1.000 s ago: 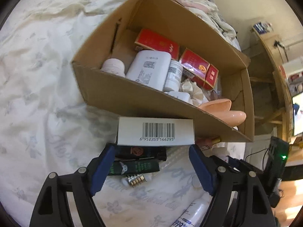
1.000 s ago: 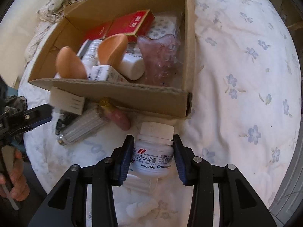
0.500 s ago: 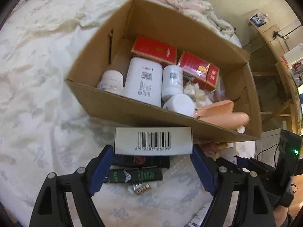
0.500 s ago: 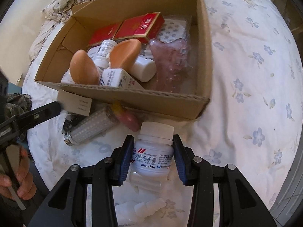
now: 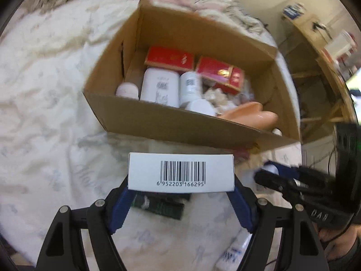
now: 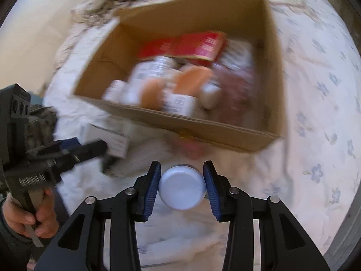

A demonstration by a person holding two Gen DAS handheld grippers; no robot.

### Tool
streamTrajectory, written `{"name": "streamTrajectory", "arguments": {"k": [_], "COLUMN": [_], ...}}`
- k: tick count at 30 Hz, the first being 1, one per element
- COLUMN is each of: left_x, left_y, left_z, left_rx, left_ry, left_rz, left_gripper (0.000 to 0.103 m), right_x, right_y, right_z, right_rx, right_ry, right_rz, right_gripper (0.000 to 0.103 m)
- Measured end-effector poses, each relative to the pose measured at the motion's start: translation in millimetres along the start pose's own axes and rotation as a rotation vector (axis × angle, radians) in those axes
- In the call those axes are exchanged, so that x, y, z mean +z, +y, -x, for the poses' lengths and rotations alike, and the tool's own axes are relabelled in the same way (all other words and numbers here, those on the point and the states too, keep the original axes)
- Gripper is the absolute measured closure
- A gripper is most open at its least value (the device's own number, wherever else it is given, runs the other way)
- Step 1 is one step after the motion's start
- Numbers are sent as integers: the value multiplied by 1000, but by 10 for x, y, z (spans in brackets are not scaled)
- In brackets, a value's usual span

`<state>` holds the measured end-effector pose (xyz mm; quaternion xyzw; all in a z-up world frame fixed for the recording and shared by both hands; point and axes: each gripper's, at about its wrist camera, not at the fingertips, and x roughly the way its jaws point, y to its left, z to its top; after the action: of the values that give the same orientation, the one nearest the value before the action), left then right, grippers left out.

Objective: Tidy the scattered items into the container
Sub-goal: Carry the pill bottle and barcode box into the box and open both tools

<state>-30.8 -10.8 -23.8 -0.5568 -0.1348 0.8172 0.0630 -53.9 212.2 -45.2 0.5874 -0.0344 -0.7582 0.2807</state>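
My left gripper [image 5: 180, 199] is clamping the white barcoded carton [image 5: 181, 172] and my right gripper [image 6: 182, 188] the white pill bottle [image 6: 181, 190], both hanging just short of the half-filled cardboard box [image 5: 171, 124], while a dark tube [image 5: 160, 206] is waiting on the bed [image 5: 45, 113].

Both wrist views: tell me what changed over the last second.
Both grippers rose with their loads. The left gripper lifted the white barcode box off the dark packets; the right gripper lifted the white bottle, now seen cap-on. The grips, the cardboard box and its contents stayed as they were.
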Motion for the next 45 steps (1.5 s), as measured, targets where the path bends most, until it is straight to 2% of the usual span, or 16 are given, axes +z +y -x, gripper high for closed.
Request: {"name": "streamTrajectory", "arguments": {"k": [2,4,6,10,13,17,19,23,26,29,31,32,33,37,41,45], "left_x": [-19,2,75,361,630,880,862,808,853,871,882,883,884,875,881,877], "left_y": [-62,-77,-76,-50,-34,-12,13,86,97,116,128,122,109,70,60,64], "left_z": [270,514,756,1004,897,493,319,51,21,-55,-113,-126,-139,-92,-1,59], "left_rx": [23,52,57,49,37,50,72,73,75,64,61,72,93,75,45,55], "left_ry": [-83,-172,-265,-380,-380,-322,-299,-218,-218,-185,-149,-136,-121,-132,-172,-201], "left_rz": [-45,-67,-78,-58,-44,-62,-74,-71,-93,-71,-46,-43,-47,-57,-51,-63], "left_gripper": [25,25,25,25,25,25,25,25,24,24,23,22,22,22,22,22], "right_x": [-74,10,59,298,433,502,511,531,511,537,573,587,594,576,560,548], "right_y": [180,282,321,346,174,-27,-99,-20,6,42,81,114,146,296,213,112], "right_z": [125,257,477,731,821,805,705,342,342,289,286,305,332,451,469,508], "right_rx": [59,115,173,176,148,79,16,-164,-219,-243,-230,-225,-239,-314,-276,-246], "right_ry": [-28,-68,-145,-319,-381,-367,-338,-274,-249,-238,-243,-264,-286,-343,-336,-336], "right_rz": [37,60,55,-32,-123,-206,-196,-96,-71,-61,-59,-51,-41,36,-2,-47], "right_gripper": [60,60,60,60,60,60,60,60,60,59,51,27,11,11,11,11]}}
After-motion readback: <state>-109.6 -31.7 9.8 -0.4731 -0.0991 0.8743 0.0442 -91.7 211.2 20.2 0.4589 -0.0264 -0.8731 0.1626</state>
